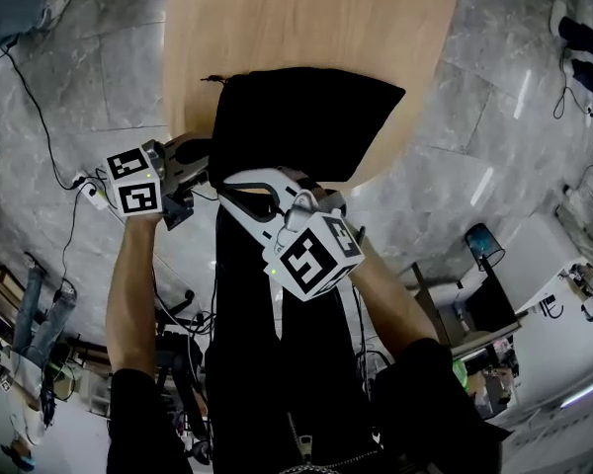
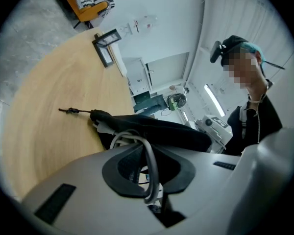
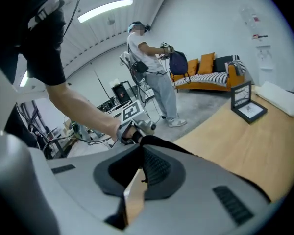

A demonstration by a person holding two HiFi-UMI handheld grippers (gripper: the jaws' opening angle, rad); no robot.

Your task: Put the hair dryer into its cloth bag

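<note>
The black cloth bag (image 1: pixel 306 117) lies bulging on the wooden table (image 1: pixel 306 18), its near end at the table's front edge. The hair dryer itself does not show. My left gripper (image 1: pixel 193 171) is at the bag's near left corner, shut on a white cord (image 2: pixel 149 160) that loops out of the bag (image 2: pixel 161 131). A thin black drawstring with a knot (image 2: pixel 68 110) trails onto the wood. My right gripper (image 1: pixel 232 188) is at the near edge, shut on the bag's black cloth (image 3: pixel 157 143), which stretches across to the left gripper (image 3: pixel 132 129). A tan strip (image 3: pixel 132 199) sits between the right jaws.
A dark picture frame (image 3: pixel 248 106) and a white pad (image 3: pixel 279 97) rest on the far side of the table (image 3: pixel 235 136). Beyond it a person (image 3: pixel 154 77) stands near an orange sofa (image 3: pixel 210 77). Cables (image 1: pixel 40 117) run over the grey floor at the left.
</note>
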